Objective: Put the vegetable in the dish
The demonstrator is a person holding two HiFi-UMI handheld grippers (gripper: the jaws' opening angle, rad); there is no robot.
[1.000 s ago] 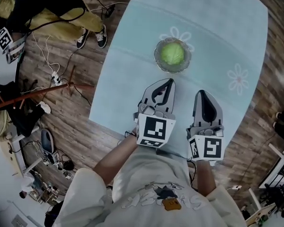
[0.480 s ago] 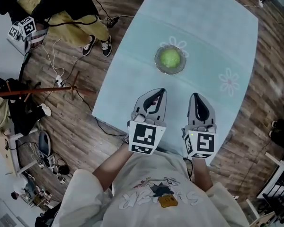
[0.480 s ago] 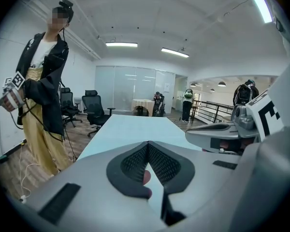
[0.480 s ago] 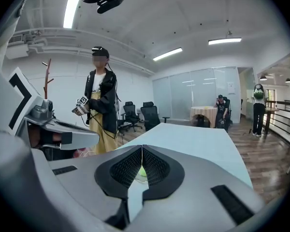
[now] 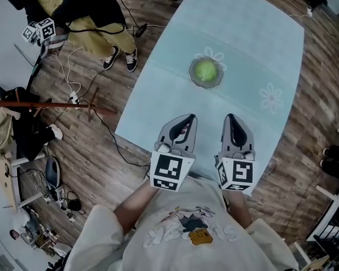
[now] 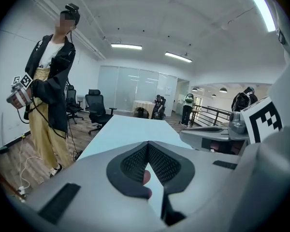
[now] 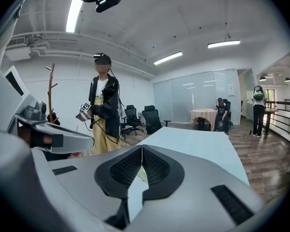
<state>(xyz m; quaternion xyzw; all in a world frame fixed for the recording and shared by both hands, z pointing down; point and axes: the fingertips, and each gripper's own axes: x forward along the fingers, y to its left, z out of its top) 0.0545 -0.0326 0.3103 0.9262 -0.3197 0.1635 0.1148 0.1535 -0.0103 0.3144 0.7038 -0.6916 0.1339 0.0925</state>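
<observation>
We hold the left tool (image 5: 187, 119) and the right tool (image 5: 230, 118) side by side over the near end of the table (image 5: 248, 44), each with its jaws pressed together on nothing. Past a bare stretch of table, the green vegetable (image 5: 206, 70) sits in the glass dish (image 5: 193, 79), well apart from both tools. Off the table's left side, a person (image 5: 93, 24) in yellow trousers stands on the wooden floor near loose cables (image 5: 61, 66) and a wooden coat stand (image 5: 45, 105).

Both the left gripper (image 5: 186, 119) and the right gripper (image 5: 230, 118) now sit farther back from the dish (image 5: 192, 74). They are drawn toward the near edge of the table (image 5: 254, 44), and the gap is wider than before.
</observation>
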